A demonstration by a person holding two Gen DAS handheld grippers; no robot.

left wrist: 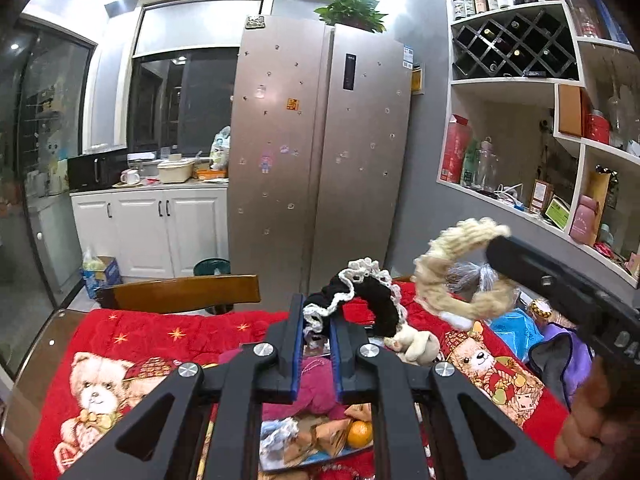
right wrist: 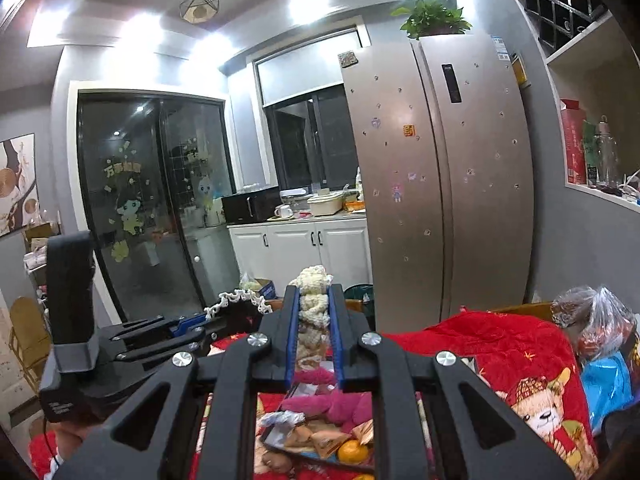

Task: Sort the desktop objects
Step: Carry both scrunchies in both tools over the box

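Note:
My left gripper (left wrist: 317,312) is shut on a black headband with white lace trim (left wrist: 372,296) and holds it up above the table; it also shows in the right wrist view (right wrist: 240,298). My right gripper (right wrist: 314,300) is shut on a cream braided knit headband (right wrist: 312,304) and holds it in the air. In the left wrist view the cream headband (left wrist: 452,276) hangs as a ring from the right gripper (left wrist: 496,248) at the right. Below both lie a pink fluffy item (right wrist: 328,404) and a tray of snacks with an orange (right wrist: 352,450).
The table carries a red bear-print cloth (left wrist: 160,340). A small beige plush (left wrist: 416,344), a blue bag (left wrist: 516,328), a purple-edged dark item (left wrist: 560,360) and a plastic bag (right wrist: 600,320) lie at the right. A wooden chair back (left wrist: 180,292) stands behind; a fridge (left wrist: 320,152) beyond.

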